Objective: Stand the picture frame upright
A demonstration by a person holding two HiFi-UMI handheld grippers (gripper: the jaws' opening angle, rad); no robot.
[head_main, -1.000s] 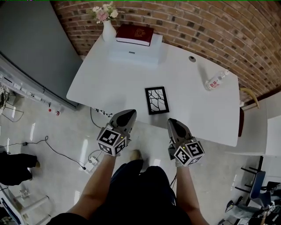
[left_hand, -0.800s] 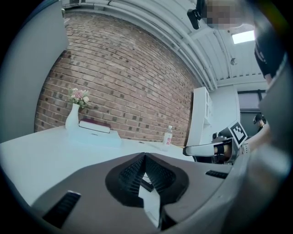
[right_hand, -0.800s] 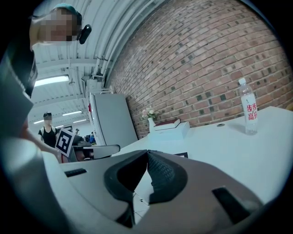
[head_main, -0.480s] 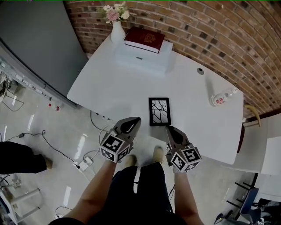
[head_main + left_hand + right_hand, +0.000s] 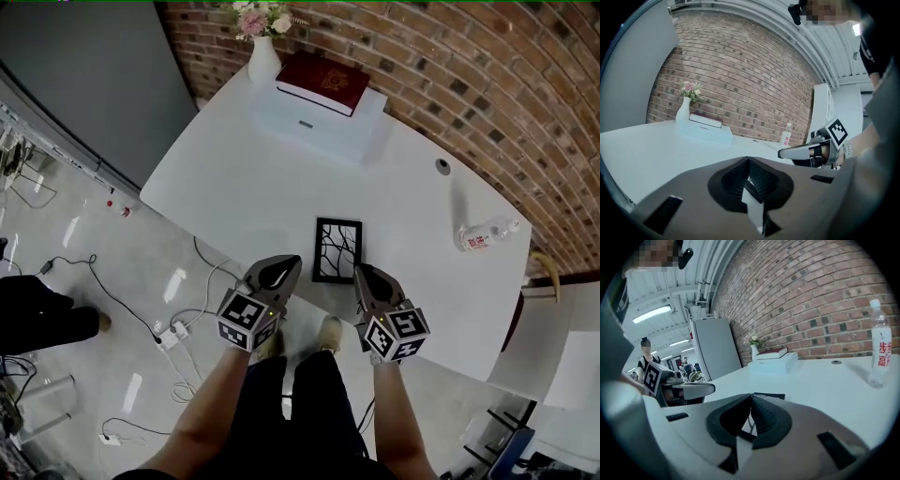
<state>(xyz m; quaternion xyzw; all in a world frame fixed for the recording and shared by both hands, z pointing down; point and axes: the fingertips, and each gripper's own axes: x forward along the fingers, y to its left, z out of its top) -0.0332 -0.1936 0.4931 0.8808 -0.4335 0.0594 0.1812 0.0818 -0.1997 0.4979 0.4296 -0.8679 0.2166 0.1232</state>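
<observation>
A black picture frame (image 5: 337, 249) with a white branch drawing lies flat on the white table (image 5: 234, 178), close to its near edge. My left gripper (image 5: 284, 267) hovers just left of the frame's near corner, jaws shut and empty. The right gripper (image 5: 366, 275) is shut too, just off the frame's near right corner. The right gripper view shows a thin strip of the frame (image 5: 768, 395) beyond its closed jaws (image 5: 751, 401). From the left gripper (image 5: 749, 164) view I see only the table and my other gripper (image 5: 806, 152), not the frame.
At the table's far end a white vase of flowers (image 5: 263, 58) stands beside a red book (image 5: 322, 81) on a white box (image 5: 323, 122). A water bottle (image 5: 487, 235) lies at the right. A brick wall (image 5: 487, 94) backs the table; cables (image 5: 178, 328) trail on the floor.
The view has moved in toward the table. Both grippers have come forward, from short of the table edge to either side of the frame's near edge. Jaws stayed shut.
</observation>
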